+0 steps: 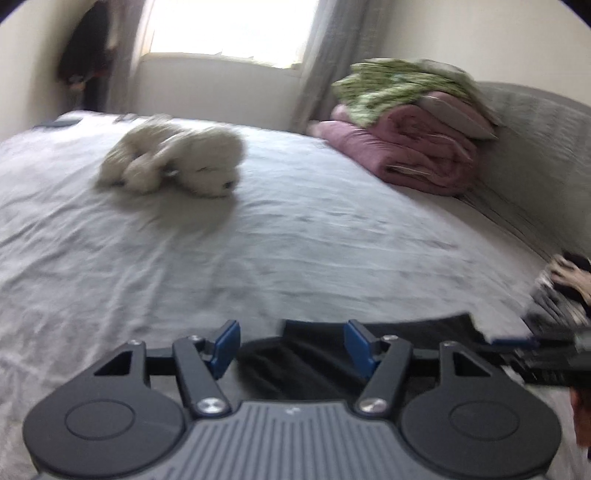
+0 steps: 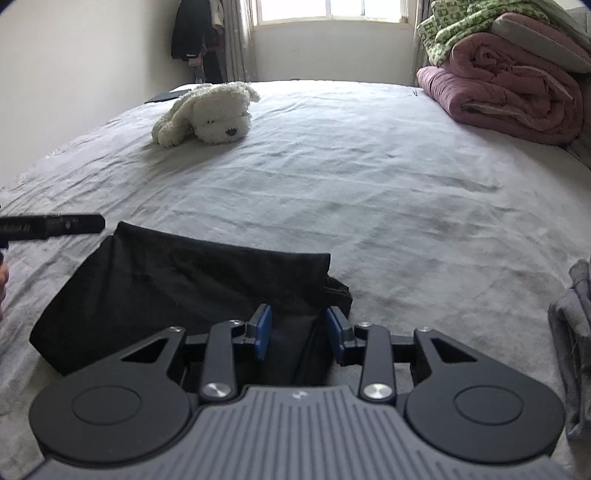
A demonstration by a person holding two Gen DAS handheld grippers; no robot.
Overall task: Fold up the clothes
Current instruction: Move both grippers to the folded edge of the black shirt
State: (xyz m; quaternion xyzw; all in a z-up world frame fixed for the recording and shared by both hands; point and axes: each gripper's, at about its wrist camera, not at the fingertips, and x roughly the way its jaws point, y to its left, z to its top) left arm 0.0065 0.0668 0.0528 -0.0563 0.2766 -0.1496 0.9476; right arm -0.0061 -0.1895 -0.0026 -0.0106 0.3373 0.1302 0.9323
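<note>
While your right gripper [image 2: 299, 330] hangs low over the near edge of the bed, its blue pads [image 2: 263, 330] stand partly apart with a fold of the black garment [image 2: 177, 288] lying between them; you can't really tell if the pads are touching the cloth. That garment is folded into a rough rectangle on the grey sheet [image 2: 369, 192], right in front of you, its right end bunched up near the right pad.

Your left gripper [image 1: 290, 347] is clearly open, wider than the right one, pads clear of anything, with the left end of the same black cloth showing below and past them. That view is smeared, so details are mushy.

Further out: a white plush dog [image 2: 210, 114] lies face-down-ish toward the far left of the bed, and a rolled pink quilt [image 2: 509, 99] with a green patterned blanket [image 2: 465, 26] on top sits at the far right. A grey garment [image 2: 572, 332] lies at the right edge.
</note>
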